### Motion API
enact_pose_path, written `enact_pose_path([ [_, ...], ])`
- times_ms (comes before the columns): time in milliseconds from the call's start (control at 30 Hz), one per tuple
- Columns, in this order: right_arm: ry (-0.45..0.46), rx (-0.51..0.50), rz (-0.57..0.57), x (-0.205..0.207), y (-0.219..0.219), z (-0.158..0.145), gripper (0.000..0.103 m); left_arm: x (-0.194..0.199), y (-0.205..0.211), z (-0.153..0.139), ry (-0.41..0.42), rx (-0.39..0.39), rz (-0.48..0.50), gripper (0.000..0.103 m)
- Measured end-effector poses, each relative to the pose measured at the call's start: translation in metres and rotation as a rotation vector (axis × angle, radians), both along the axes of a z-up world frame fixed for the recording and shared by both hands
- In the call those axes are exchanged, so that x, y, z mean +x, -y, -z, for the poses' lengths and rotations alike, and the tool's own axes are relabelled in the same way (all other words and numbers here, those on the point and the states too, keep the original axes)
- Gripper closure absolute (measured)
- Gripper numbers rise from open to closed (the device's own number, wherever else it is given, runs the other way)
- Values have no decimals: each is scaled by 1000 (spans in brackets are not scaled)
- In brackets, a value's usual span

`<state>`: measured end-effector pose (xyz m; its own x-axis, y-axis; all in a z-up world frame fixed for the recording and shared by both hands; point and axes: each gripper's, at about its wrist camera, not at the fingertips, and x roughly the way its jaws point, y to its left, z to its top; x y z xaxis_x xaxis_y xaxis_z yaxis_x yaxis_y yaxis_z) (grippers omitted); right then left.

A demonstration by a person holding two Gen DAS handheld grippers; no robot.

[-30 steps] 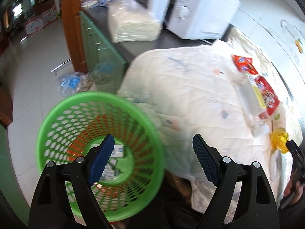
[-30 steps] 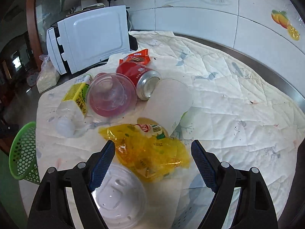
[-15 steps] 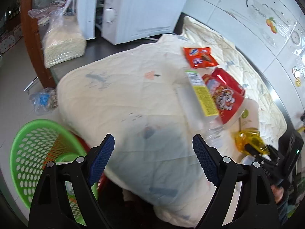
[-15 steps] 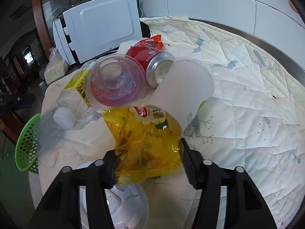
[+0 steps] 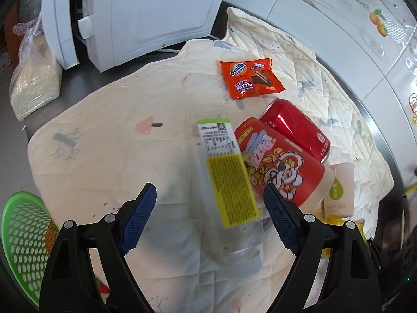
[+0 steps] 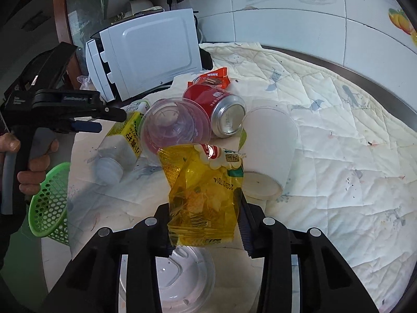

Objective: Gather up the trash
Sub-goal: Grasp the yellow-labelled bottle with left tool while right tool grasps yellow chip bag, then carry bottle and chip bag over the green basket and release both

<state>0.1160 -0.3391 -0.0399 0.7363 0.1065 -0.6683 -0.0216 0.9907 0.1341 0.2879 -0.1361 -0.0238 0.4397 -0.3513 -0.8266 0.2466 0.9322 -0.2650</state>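
Trash sits in a loose cluster on the quilted cloth (image 5: 99,161), and little of it looks collected so far. At the far left, off the counter's edge, the green basket (image 5: 23,237) waits below; what it holds cannot be made out from here. Next comes the left gripper (image 5: 209,221), its blue pads wide apart and pressing on nothing, hovering over the clear plastic bottle (image 5: 226,195) with the yellow label, which lies on its side on the cloth between the jaws' line. Just right of the bottle lie the red printed cup (image 5: 281,167), the red can (image 5: 297,127) and, behind them, the orange Ovaltine wrapper (image 5: 250,78). A white paper cup (image 6: 268,146) lies tipped beside the can, and a clear lid (image 6: 182,279) rests near the counter's front edge. Furthest right, the right gripper (image 6: 206,224) has just been closing and now pinches the yellow snack bag (image 6: 206,195), lifted clear of the cloth. My reading: 1 piece is in hand and bound for the basket, the bottle is likely next, and 5 more pieces remain on the cloth.
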Motion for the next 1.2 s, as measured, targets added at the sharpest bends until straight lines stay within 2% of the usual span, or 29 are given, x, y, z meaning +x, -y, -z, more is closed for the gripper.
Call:
enact_pose_path([
  [133,15,5,2,-7,0,-5,66,9,13,6,-24,41,-15,23],
  [300,35,-1,-2,-16,-4,-10,66,17,20,18,-65,65,-21,39],
  [333,39,-2,-3,-17,-4,-11,66,17,20,21,-75,58,-18,42],
  [367,43,-5,-3,-19,-6,-12,66,18,20,22,-82,43,-16,49],
  [567,56,0,-11,-24,-14,-18,66,8,13,17,-72,3,7,57],
  [933,89,4,-79,-27,-54,-36,66,-24,-59,-13,-30,-95,-13,59],
  [1200,110,11,-225,-21,-123,-47,66,-62,-151,-43,48,-81,-94,59],
])
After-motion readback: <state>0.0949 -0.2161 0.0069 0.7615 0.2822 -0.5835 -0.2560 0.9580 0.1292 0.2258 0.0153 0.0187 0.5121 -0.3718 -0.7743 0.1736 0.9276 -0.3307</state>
